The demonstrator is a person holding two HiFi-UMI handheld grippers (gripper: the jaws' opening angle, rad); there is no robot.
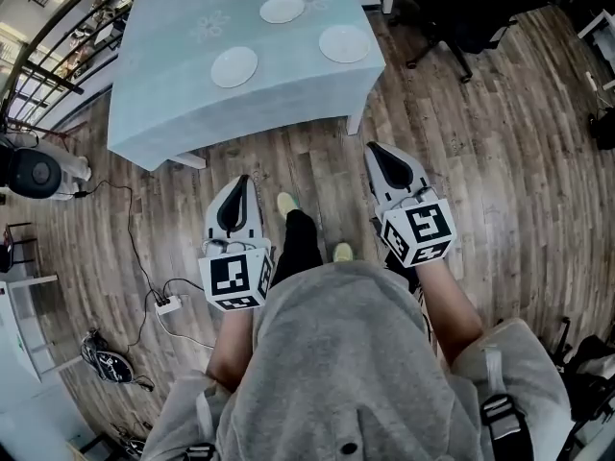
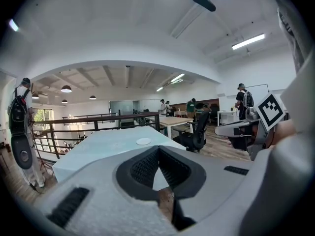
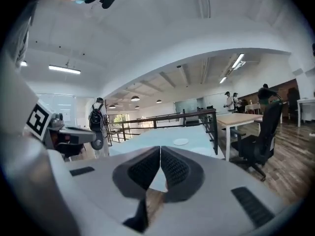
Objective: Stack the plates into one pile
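Three white plates lie apart on a table (image 1: 173,113) with a pale blue cloth: one at the left (image 1: 234,66), one at the back (image 1: 282,9), one at the right (image 1: 344,43). My left gripper (image 1: 242,179) and right gripper (image 1: 373,148) hang over the wooden floor short of the table, both shut and empty. From the left gripper view, the shut left gripper (image 2: 159,149) points at the table, where one plate (image 2: 143,141) shows. The right gripper view has the shut right gripper (image 3: 160,148) aimed at the table and a plate (image 3: 181,142).
A black office chair (image 1: 461,12) stands right of the table. A power strip (image 1: 168,303) with cables lies on the floor at the left, near a black round device (image 1: 34,173). A railing (image 1: 48,65) runs behind the table. People stand far off (image 2: 242,98).
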